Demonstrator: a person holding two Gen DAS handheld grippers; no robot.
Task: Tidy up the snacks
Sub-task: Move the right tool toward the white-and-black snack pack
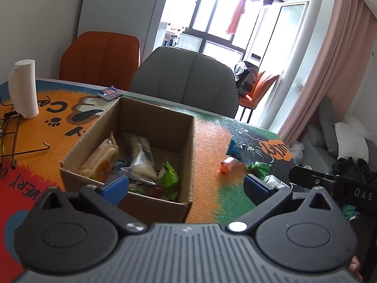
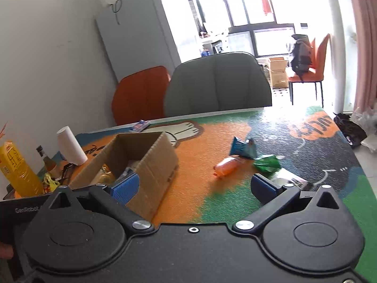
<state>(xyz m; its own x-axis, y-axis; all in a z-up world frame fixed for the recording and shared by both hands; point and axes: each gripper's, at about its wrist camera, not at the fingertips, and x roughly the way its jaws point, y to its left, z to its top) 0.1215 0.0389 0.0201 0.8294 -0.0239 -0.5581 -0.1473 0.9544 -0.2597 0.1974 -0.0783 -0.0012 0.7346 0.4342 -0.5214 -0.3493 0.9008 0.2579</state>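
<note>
An open cardboard box (image 1: pixel 150 118) (image 2: pixel 155 155) stands on the colourful table mat and holds several snack packets, among them a yellow biscuit pack (image 1: pixel 103 160), a white packet (image 1: pixel 142 158) and a green one (image 1: pixel 168 179). Loose on the mat to its right lie a blue packet (image 1: pixel 236 149) (image 2: pixel 242 147), an orange packet (image 1: pixel 227 165) (image 2: pixel 226 166) and a green packet (image 1: pixel 259 167) (image 2: pixel 267 162). My left gripper (image 1: pixel 186 186) is open, its left pad over the box's near rim. My right gripper (image 2: pixel 194 187) is open with nothing between its fingers. The right gripper's black body (image 1: pixel 329 184) shows at the left view's right edge.
A paper towel roll (image 1: pixel 23 89) (image 2: pixel 70 146), a wire rack (image 1: pixel 11 136) and a small blue pack (image 1: pixel 110 92) share the table. A yellow bottle (image 2: pixel 16 167) and a dark bottle (image 2: pixel 46 159) stand at the left. Grey (image 1: pixel 186 82) and orange (image 1: pixel 99 56) chairs line the far edge.
</note>
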